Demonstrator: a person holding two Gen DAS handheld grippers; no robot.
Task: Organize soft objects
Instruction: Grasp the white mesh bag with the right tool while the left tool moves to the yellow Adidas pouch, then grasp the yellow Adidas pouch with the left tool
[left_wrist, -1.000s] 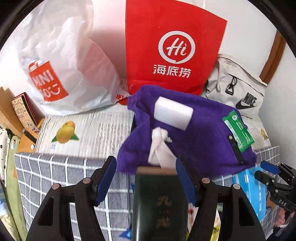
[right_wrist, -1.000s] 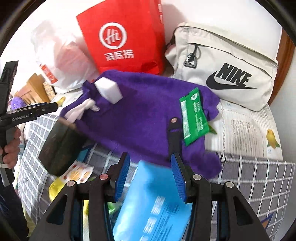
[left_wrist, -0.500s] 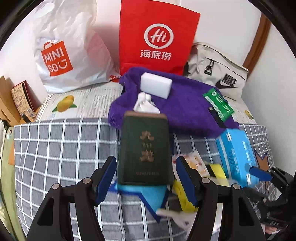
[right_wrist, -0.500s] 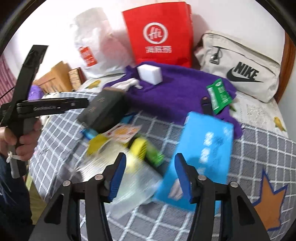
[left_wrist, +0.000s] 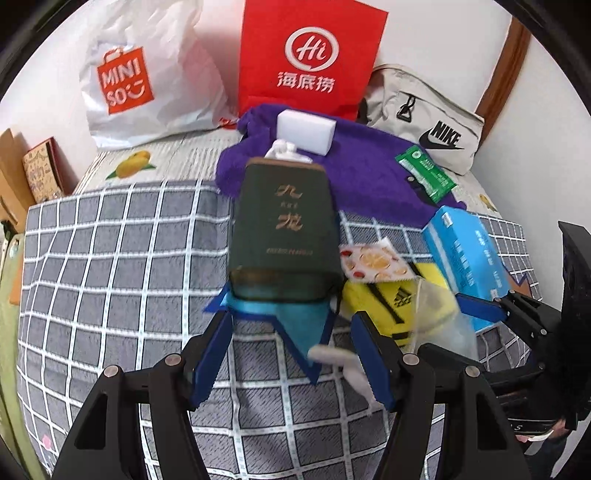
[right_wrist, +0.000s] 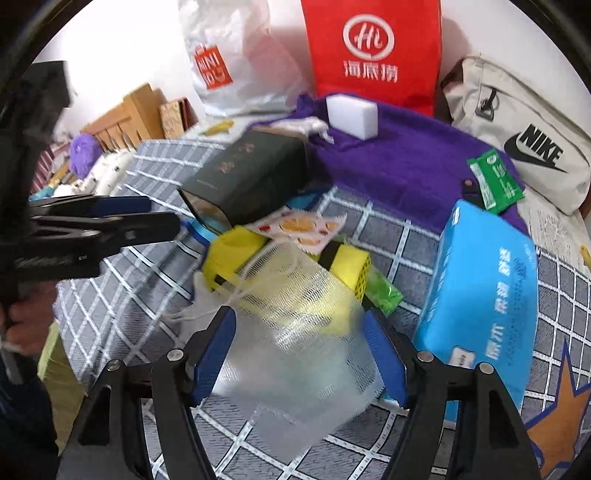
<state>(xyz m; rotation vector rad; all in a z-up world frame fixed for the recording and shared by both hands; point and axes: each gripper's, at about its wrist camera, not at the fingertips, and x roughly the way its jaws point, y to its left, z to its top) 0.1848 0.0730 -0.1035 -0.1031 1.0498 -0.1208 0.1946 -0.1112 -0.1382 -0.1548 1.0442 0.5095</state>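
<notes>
Mesh pouch (right_wrist: 295, 332), translucent white, crumpled.

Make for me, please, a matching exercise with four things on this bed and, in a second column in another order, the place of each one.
Things:
1. white sponge block
2. green sachet
3. dark green box
4. white mesh bag

Places:
A. in front of the right gripper's open jaws
B. on the far part of the purple towel, near the red bag
C. on the checked blanket, ahead of the left gripper
D. on the towel's right end, near the Nike bag

Pairs: 1-B, 2-D, 3-C, 4-A
</notes>
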